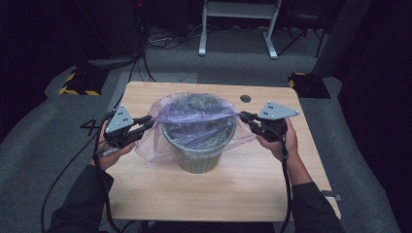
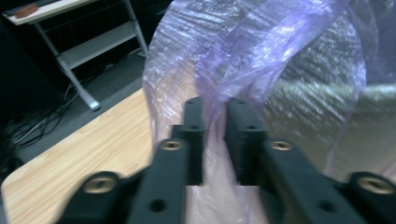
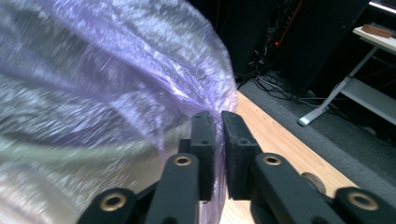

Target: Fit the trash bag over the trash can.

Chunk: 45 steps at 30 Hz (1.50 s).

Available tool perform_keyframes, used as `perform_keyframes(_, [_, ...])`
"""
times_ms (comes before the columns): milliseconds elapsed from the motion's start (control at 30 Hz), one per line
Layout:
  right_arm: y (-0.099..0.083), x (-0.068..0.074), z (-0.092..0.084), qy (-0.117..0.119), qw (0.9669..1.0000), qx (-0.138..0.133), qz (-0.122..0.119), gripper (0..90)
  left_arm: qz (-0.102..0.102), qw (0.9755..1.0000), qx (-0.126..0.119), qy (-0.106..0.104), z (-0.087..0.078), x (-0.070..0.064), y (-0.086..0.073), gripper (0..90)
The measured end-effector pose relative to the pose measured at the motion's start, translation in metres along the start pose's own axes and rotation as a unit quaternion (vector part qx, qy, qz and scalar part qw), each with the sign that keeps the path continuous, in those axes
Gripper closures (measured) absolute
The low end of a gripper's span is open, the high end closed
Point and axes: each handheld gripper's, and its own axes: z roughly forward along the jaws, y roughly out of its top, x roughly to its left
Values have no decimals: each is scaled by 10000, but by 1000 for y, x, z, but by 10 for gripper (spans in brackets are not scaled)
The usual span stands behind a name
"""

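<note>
The bag (image 1: 194, 116) lines the bin (image 1: 199, 150) mid-bench (image 1: 145, 194), its mouth stretched across the rim. The left gripper (image 1: 149, 122) pinches the film left of the bin, the right gripper (image 1: 243, 116) right of it: both jaws nipped on plastic.

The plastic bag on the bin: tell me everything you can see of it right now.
The plastic bag is thin, see-through and pale purple, crinkled and glossy. It sits in the grey-green bin at the middle of the table, its mouth stretched sideways across the rim, with loose film hanging down the bin's left side. The left gripper and the right gripper each pinch an opposite edge.
</note>
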Motion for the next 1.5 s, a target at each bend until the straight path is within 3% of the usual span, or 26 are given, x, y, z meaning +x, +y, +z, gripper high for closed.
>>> perform_keyframes(133, [1,-10,11,-78,9997,53,218,896,66,10000,58,38,11,4,6,892])
perform_keyframes(400, [-5,-30,30,-161,9973,106,708,900,-109,9999,15,61,37,16,17,897])
perform_keyframes(633, [-11,-42,51,-223,9938,309,1046,900,-321,9990,277,120,67,24,19,898])
perform_keyframes(833, [-19,-47,66,-134,9902,448,1317,900,-487,9982,351,56,83,28,16,898])
perform_keyframes(1100, [-28,-45,86,82,9860,866,1422,900,-792,9948,605,-217,101,33,5,898])
perform_keyframes(1233, [-32,-42,91,220,9845,1003,1422,900,-770,9927,833,-402,108,31,1,898])
perform_keyframes(1300, [-34,-39,91,281,9849,1013,1378,896,-793,9930,815,-321,107,30,1,880])
perform_keyframes(1333, [-34,-38,89,266,9854,1005,1347,870,-808,9929,804,-333,105,29,1,827])
perform_keyframes(1500, [-38,-36,73,205,9889,816,1221,849,-638,9948,729,-301,85,25,-6,755])
